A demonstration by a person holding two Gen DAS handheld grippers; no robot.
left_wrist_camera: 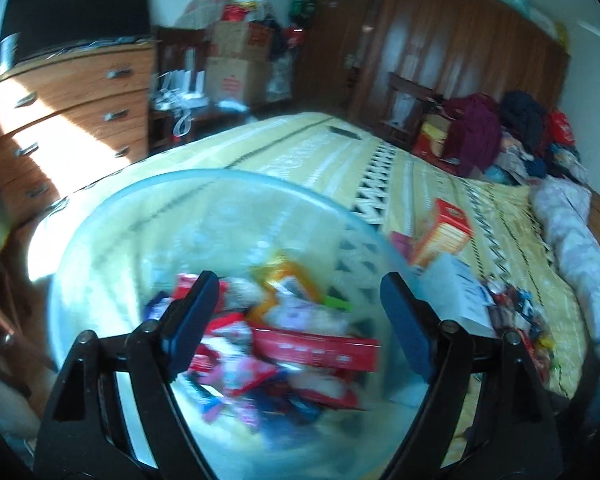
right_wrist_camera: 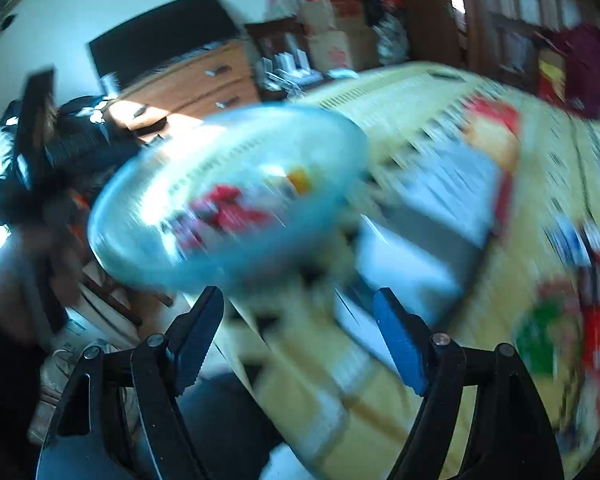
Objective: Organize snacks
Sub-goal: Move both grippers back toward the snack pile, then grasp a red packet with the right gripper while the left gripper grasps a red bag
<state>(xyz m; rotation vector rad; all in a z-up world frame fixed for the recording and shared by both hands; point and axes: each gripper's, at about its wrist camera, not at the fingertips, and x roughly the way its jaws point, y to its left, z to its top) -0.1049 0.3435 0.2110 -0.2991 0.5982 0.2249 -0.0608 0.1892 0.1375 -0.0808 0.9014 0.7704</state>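
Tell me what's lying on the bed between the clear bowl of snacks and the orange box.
A small pink-red packet on the bedspread, between the bowl and the orange box; left wrist view.

We are in a bedroom of a home. We see a wide bed (left_wrist_camera: 380, 168) with a yellow patterned cover, and a rolled pale quilt (left_wrist_camera: 572, 240) lies along its far edge. A wooden chest of drawers (left_wrist_camera: 72, 108) stands beside the bed, and a tall brown wardrobe (left_wrist_camera: 440, 48) fills the wall behind it. Cardboard boxes (left_wrist_camera: 236, 56) are stacked in the corner. A heap of clothes (left_wrist_camera: 496, 128) rests near the wardrobe.
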